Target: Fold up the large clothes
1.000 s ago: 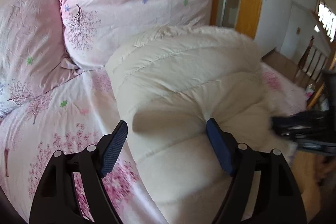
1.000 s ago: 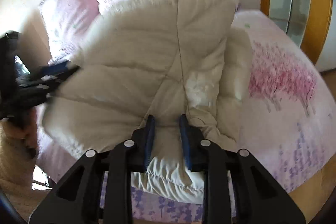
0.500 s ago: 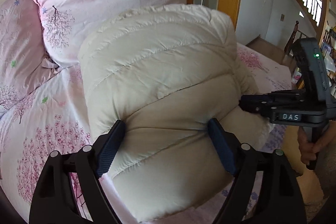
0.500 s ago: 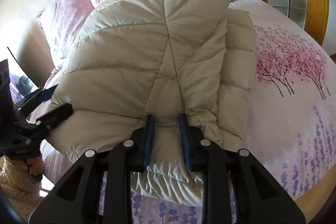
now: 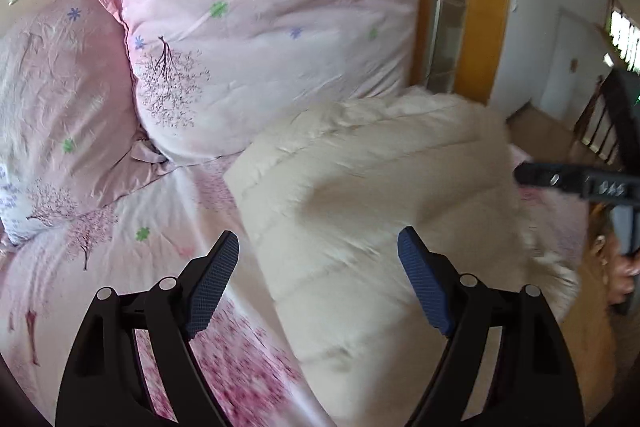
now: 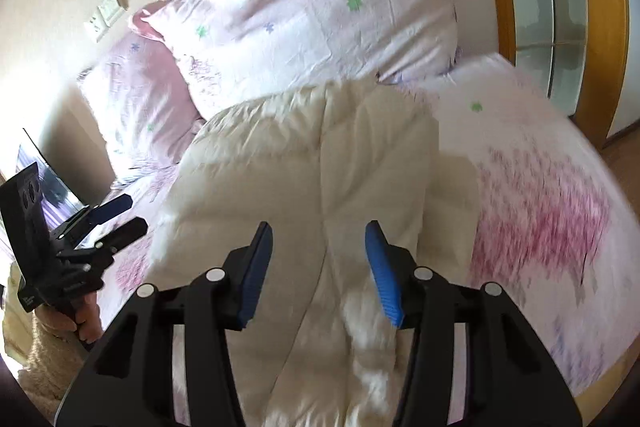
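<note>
Cream puffer jacket folded on the pink bedsheet, centre frame, below the pillows. Left gripper fingers spread wide, holding nothing; right gripper jaws have just been opening, pads clear of the fabric

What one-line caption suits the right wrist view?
Right gripper, jaws just opened, above a folded cream jacket on a floral bed by pink pillows.

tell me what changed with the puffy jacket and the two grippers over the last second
The right gripper was pinching the near edge of the cream jacket; its jaws have just been opening and it has let go and pulled up. The left gripper, which had straddled the bundle's side, has come clear. The jacket stays folded on the bed, pillows unmoved.
</note>
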{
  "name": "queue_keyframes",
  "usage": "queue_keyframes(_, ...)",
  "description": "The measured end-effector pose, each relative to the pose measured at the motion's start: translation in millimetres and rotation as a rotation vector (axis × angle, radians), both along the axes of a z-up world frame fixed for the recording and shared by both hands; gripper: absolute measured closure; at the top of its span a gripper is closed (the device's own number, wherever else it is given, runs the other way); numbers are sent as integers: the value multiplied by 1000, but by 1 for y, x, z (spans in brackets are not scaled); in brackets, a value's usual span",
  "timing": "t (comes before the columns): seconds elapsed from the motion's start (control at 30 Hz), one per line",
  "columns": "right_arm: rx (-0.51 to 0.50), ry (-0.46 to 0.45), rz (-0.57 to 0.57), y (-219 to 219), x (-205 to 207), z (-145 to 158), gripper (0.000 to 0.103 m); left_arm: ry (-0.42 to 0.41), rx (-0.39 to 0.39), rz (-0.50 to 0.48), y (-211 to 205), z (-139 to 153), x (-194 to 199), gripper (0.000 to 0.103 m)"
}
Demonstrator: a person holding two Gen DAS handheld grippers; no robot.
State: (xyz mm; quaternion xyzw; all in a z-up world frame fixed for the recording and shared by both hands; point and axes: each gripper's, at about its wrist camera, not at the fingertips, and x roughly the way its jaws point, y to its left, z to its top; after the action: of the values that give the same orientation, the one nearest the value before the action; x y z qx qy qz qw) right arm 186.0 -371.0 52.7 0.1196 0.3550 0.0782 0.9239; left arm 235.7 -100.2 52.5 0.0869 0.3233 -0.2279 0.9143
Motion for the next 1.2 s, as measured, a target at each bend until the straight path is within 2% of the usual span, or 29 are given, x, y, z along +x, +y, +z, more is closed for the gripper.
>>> queue_keyframes(0.1, -7, 67, 9, 0, 24, -9, 55, 39, 16, 7, -6, -11, 16, 20)
queue_keyframes(0.17, -21, 161, -12, -2, 41, -25, 55, 70, -6, 3, -6, -17, 21, 20)
queue_keyframes(0.27, 23, 258, -19, -12, 58, -47, 56, 99, -24, -4, -7, -24, 25, 20)
queue_keyframes(0.4, 63, 323, -13, -20, 71, -63, 55, 120, -13, -17, -12, -32, 29, 20)
queue_keyframes(0.57, 38, 365, -16, -20, 82, -73, 55, 154, -8, -21, -17, -44, 36, 19)
queue_keyframes(0.67, 39, 357, -24, -20, 83, -73, 55, 158, -4, -14, -18, -48, 37, 18)
queue_keyframes(0.7, 36, 329, -34, -18, 77, -70, 55, 159, -15, -10, -16, -47, 35, 19)
queue_keyframes(0.8, 14, 210, -24, -15, 42, -52, 55, 143, -64, -26, -4, -36, 17, 19)
queue_keyframes(0.87, 53, 114, 28, -13, 9, -43, 55, 113, -100, -54, 4, -26, -2, 19)
queue_keyframes(1.0, 66, 24, 72, -14, -37, -44, 54, 79, -158, -143, 8, -12, -37, 19)
queue_keyframes(1.1, 39, 29, 66, -10, -55, -60, 54, 89, -145, -197, 0, -17, -52, 19)
queue_keyframes(1.2, 2, 97, 30, -11, -55, -88, 55, 107, -94, -216, -13, -32, -51, 19)
